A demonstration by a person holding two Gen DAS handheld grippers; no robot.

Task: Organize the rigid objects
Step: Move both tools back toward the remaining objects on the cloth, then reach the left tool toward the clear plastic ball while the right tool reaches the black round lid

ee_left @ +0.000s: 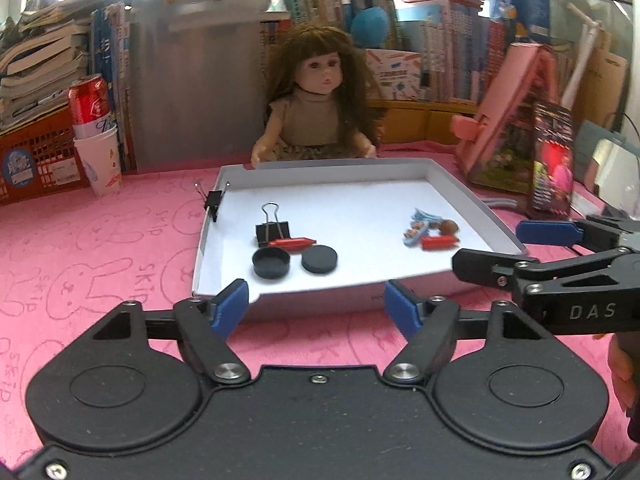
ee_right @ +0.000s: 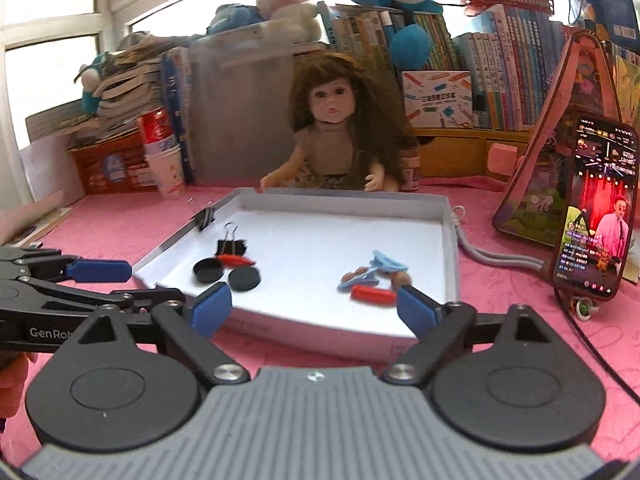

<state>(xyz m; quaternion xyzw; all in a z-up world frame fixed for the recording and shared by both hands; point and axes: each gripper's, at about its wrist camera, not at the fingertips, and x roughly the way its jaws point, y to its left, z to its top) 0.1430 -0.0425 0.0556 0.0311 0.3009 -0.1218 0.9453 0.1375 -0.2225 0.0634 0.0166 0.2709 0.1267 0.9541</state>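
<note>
Tray [ee_left: 460,184] holds everything: caps [ee_left: 271,263], clip [ee_left: 273,229], red pegs [ee_left: 438,242], blue clips [ee_left: 420,229]. My left claw [ee_left: 316,306] and right claw [ee_right: 314,306] both spread apart, empty, just short of tray's near edge. Risks: finger knocks near edge, tray slides; flat caps slip from pads.

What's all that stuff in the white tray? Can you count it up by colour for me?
Black: 4, namely a binder clip on the tray's left wall, a binder clip lying inside, and two round caps.
Red: 2 small sticks.
Light blue: 2 hair clips.
Brown: 1 small round piece.
Total: 9.
</note>
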